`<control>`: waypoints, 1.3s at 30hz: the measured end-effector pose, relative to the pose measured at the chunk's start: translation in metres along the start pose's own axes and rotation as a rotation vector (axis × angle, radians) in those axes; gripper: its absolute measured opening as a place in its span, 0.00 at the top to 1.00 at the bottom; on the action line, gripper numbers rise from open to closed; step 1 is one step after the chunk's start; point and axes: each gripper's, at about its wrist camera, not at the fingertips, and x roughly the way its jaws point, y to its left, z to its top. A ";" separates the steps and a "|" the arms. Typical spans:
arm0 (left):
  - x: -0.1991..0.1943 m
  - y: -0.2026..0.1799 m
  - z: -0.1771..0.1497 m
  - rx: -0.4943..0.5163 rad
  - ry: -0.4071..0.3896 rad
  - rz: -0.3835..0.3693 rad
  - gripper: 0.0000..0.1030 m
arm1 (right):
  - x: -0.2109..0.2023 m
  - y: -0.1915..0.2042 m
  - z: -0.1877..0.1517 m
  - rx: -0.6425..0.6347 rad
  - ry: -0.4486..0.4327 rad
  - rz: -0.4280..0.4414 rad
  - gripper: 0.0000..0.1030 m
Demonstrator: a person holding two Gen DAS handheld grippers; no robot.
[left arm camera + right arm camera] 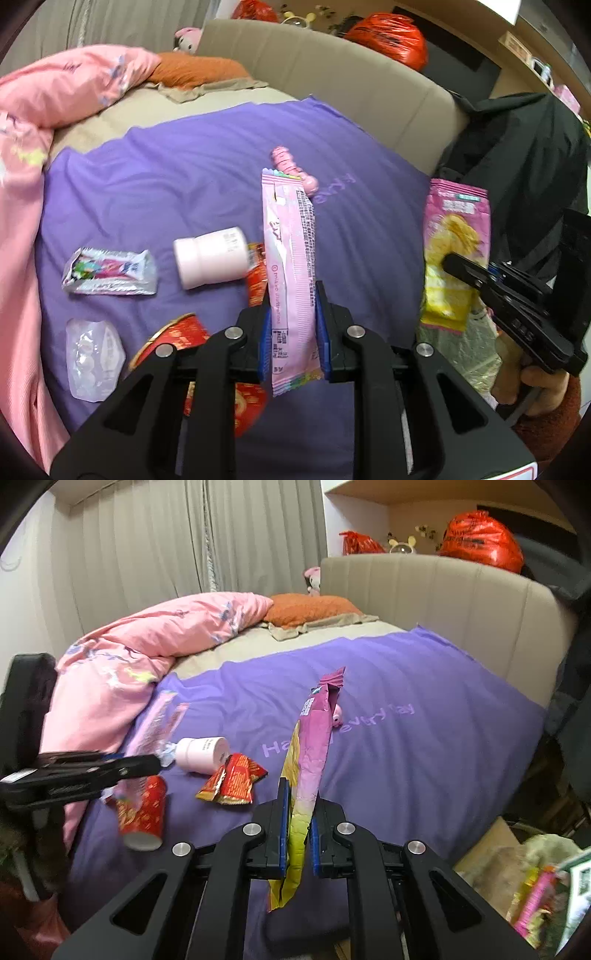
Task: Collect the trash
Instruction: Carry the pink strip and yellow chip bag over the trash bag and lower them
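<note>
The left gripper (293,314) has its fingers clamped on a long pale-pink plastic wrapper (290,258), its long axis running forward along them. The right gripper (297,830) pinches a crumpled pink-and-yellow snack bag (314,746). Both hang above the purple sheet (184,177); the trash bag (535,886) lies near right, closer to the right hand.

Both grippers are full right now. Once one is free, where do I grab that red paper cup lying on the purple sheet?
Take the red paper cup across its body near the open rim, coming from above. It lies tipped on the purple sheet, so its round sides face up; fingers astride the width should pinch the thin wall flat, probably more securely than the rim edge.
</note>
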 end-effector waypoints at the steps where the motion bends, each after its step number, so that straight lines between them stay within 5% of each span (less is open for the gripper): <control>1: 0.000 -0.004 0.000 0.006 0.000 0.000 0.82 | -0.010 0.000 -0.002 -0.013 -0.007 -0.004 0.90; 11: -0.011 -0.081 0.012 0.136 -0.026 -0.048 0.82 | -0.093 -0.038 -0.019 -0.002 -0.119 -0.079 0.90; 22: 0.011 -0.206 0.010 0.302 0.018 -0.239 0.82 | -0.201 -0.119 -0.051 0.073 -0.244 -0.271 0.90; 27: 0.041 -0.274 -0.009 0.430 0.075 -0.327 0.82 | -0.230 -0.171 -0.079 0.186 -0.224 -0.357 0.90; 32: 0.075 -0.320 -0.026 0.530 0.146 -0.376 0.82 | -0.228 -0.209 -0.113 0.300 -0.172 -0.354 0.90; 39: 0.137 -0.332 -0.038 0.562 0.265 -0.327 0.82 | -0.167 -0.227 -0.144 0.335 -0.039 -0.248 0.90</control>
